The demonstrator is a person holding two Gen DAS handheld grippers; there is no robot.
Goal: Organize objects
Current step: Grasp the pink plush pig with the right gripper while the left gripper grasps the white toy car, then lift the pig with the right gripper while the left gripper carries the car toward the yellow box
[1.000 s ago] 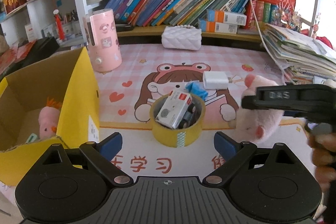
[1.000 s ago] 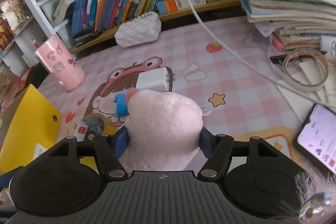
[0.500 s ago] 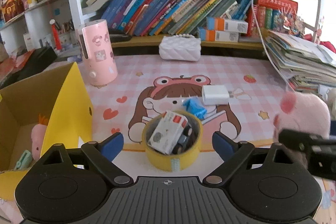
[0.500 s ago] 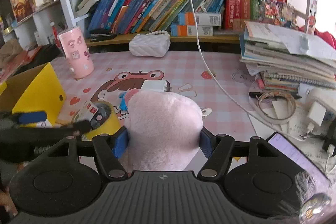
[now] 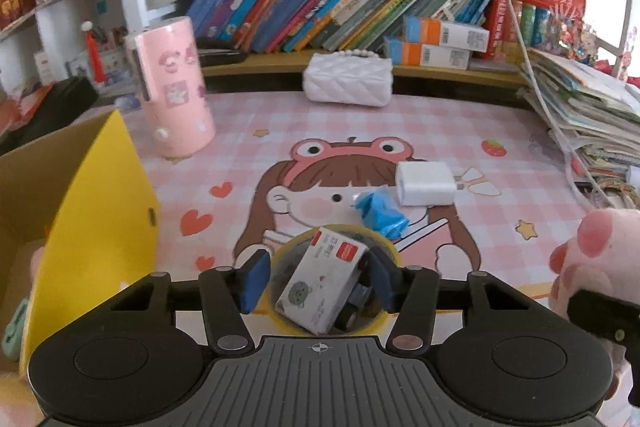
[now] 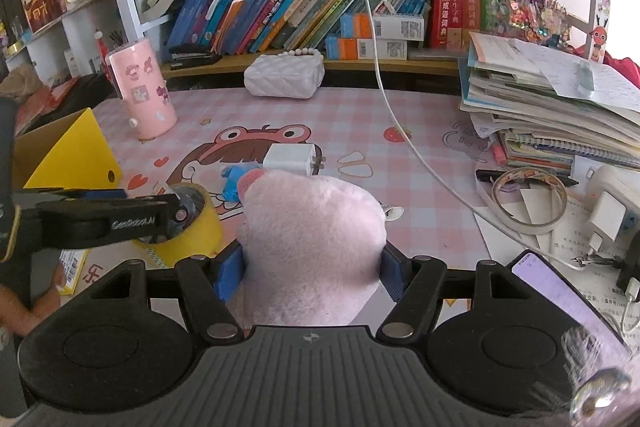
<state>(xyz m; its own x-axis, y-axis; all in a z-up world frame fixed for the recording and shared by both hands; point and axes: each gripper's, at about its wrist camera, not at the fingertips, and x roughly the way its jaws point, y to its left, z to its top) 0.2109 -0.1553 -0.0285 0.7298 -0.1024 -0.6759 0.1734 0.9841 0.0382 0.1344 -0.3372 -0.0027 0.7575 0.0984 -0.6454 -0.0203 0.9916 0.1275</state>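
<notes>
At left, my left gripper [image 5: 318, 281] has just been closing around the yellow tape roll [image 6: 192, 227] on the mat, which holds a small box [image 5: 322, 285]; it looks rigid and light, best squeezed across its outer wall. My right gripper [image 6: 310, 273] clamps the soft, squashy pink plush [image 6: 312, 239] at its middle.

Books [image 6: 280, 11] on shelf; phone [image 6: 560, 291] lit; paper stack [image 6: 552, 107] right.
</notes>
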